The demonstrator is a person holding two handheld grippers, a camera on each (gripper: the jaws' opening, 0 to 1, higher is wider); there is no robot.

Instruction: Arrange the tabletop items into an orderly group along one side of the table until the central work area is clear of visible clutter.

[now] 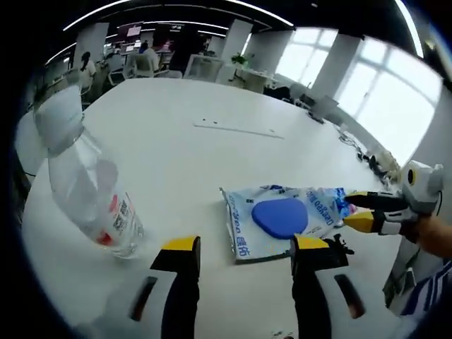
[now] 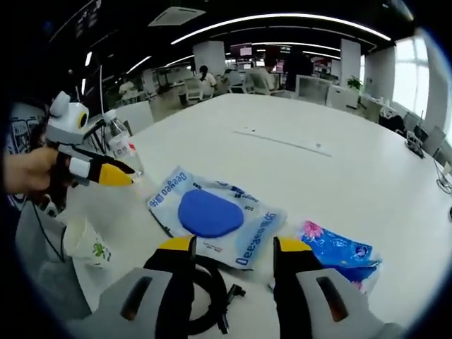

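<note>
1. A clear packet with a blue pad inside (image 1: 282,219) (image 2: 212,215) lies flat on the white tabletop (image 1: 183,148) (image 2: 339,162), close to the edge nearest the person.
2. In the left gripper view, the right gripper (image 1: 353,210) comes in from the right, its yellow tips at the packet's end; whether it pinches the packet cannot be told.
3. The left gripper (image 1: 240,248) has its jaws spread with nothing between them, just short of the packet's near edge.
4. In the right gripper view, the right gripper (image 2: 229,247) has its jaws apart, over the packet's near edge.
5. A black cable (image 2: 208,289) lies coiled on the tabletop under that gripper.
6. A blue flowered packet (image 2: 339,254) lies just beside the clear packet, near the same edge.
7. A clear plastic bottle (image 1: 85,183) (image 2: 120,145) with a red and white label stands on the tabletop, apart from the packet.
8. A paper cup (image 2: 88,244) sits near the tabletop's corner.
9. The left gripper (image 2: 127,175), held in a hand (image 2: 32,169), is beside the bottle in the right gripper view.
</note>
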